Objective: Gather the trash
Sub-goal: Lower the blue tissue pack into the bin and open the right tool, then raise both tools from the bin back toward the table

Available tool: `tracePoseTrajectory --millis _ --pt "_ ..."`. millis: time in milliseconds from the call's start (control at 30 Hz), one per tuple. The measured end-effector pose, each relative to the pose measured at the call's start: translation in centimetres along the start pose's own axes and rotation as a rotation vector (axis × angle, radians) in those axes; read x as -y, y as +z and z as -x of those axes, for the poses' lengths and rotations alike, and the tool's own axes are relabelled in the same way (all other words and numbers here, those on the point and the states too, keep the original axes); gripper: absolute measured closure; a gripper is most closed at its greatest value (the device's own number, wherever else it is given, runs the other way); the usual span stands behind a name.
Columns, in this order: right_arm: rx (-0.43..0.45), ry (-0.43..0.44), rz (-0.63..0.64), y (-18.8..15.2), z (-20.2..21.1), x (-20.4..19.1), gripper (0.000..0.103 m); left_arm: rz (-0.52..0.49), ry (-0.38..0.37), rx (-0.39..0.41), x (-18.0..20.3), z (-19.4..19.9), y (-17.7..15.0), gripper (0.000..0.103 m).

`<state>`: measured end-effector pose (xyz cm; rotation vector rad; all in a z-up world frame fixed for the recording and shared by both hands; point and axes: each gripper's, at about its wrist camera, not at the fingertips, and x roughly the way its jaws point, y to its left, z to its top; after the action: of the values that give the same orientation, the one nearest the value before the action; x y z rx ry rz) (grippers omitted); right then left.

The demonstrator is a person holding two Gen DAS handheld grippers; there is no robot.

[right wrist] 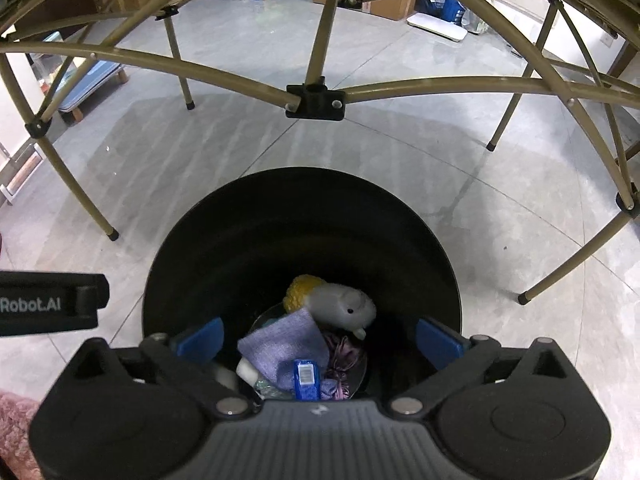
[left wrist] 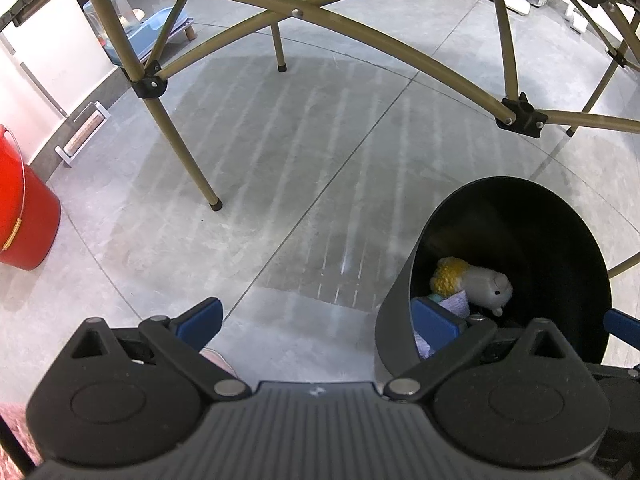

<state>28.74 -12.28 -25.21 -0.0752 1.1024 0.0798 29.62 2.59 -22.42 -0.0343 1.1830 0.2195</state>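
Left wrist: left gripper (left wrist: pixel 316 322) spread wide, empty, over floor just left of black trash bin (left wrist: pixel 400 304) holding plush toy (left wrist: pixel 476 280); right wrist: right gripper (right wrist: pixel 318 340) spread wide, empty, above bin (right wrist: pixel 304 208) mouth, purple cloth (right wrist: pixel 280 344) inside.

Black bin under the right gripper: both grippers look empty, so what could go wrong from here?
1. The right gripper hangs open inside the black bin's rim; lifting carelessly could catch the wall and tip it.
2. The plush toy and purple cloth sit loosely on top and might snag.
3. The table legs crowd the exit path.
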Motion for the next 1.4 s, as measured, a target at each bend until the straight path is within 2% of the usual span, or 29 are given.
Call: tracePoseTrajectory --millis 567,767,1033,1133,1267,1400 --pt "0.014 -0.041 0.007 0.1 0.3 0.0 0.000 -0.005 -0.019 0.009 0.2 0.6 0.0 0.000" --pt "0.052 -0.038 0.002 0.5 1.5 0.2 0.000 -0.012 -0.045 0.054 0.6 2.0 0.1 0.000" --pt "0.204 -0.046 -0.002 1.3 4.4 0.9 0.000 -0.004 -0.054 0.221 0.5 5.4 0.4 0.000" --pt "0.304 -0.052 -0.001 1.6 6.4 1.5 0.000 -0.002 -0.059 0.273 0.4 6.6 0.5 0.000" --pt "0.449 -0.083 0.007 1.8 9.2 2.0 0.000 -0.001 -0.078 0.382 0.3 9.1 0.7 0.000" --pt "0.539 -0.098 0.012 1.9 11.3 2.7 0.000 -0.004 -0.083 0.491 0.4 11.5 0.9 0.000"
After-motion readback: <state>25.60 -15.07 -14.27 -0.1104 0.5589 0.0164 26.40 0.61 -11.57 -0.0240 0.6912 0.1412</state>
